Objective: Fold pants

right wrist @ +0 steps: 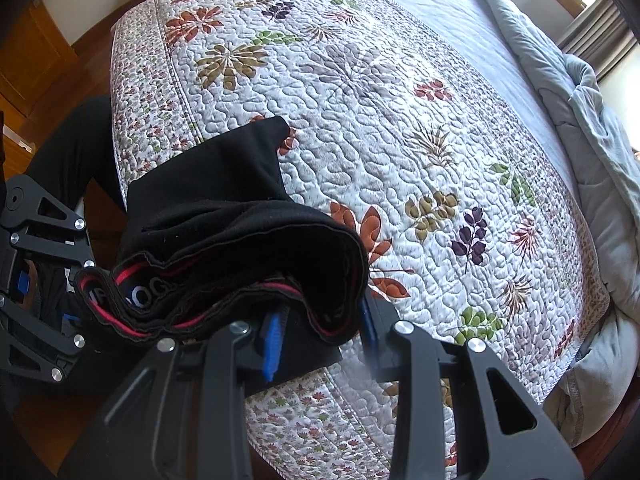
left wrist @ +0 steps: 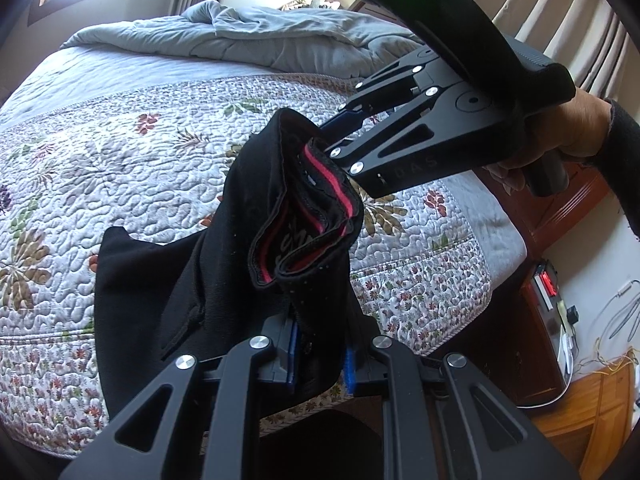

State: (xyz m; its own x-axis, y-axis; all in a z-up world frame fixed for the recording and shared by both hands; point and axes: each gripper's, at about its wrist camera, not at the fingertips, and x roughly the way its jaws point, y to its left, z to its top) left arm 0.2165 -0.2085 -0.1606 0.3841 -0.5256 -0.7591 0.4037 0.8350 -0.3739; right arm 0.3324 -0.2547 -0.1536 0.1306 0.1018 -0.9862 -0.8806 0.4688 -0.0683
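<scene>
Sunlit and a bit cluttered, the bedroom is mostly taken up by a bed under a floral quilt [left wrist: 120, 152], with a grey comforter [left wrist: 248, 36] bunched at the far end, top centre of the left wrist view. In that view the black pants [left wrist: 224, 264] hang in the middle of the frame, lifted off the quilt, their red-striped waistband [left wrist: 316, 216] gaping open toward the camera. The left gripper [left wrist: 320, 364], at bottom centre, has its jaws closed down on a fold of the black cloth. Reaching in from the upper right, the right gripper [left wrist: 320, 136] pinches the far side of the waistband, its jaws drawn together on the fabric.

From the right wrist view, the quilt [right wrist: 400, 120] fills the centre and right, and the pants [right wrist: 224, 208] sit at lower left, bunched and held up, part of the cloth trailing onto the near edge of the bed. The right gripper [right wrist: 320, 344] at bottom centre clamps the waistband [right wrist: 192, 308] between its blue pads. The left gripper [right wrist: 44, 288] grips the other end at the far left edge.

I'd judge the folding has barely started: the garment is picked up at the waist, but nothing is laid flat and no crease is made yet.
</scene>
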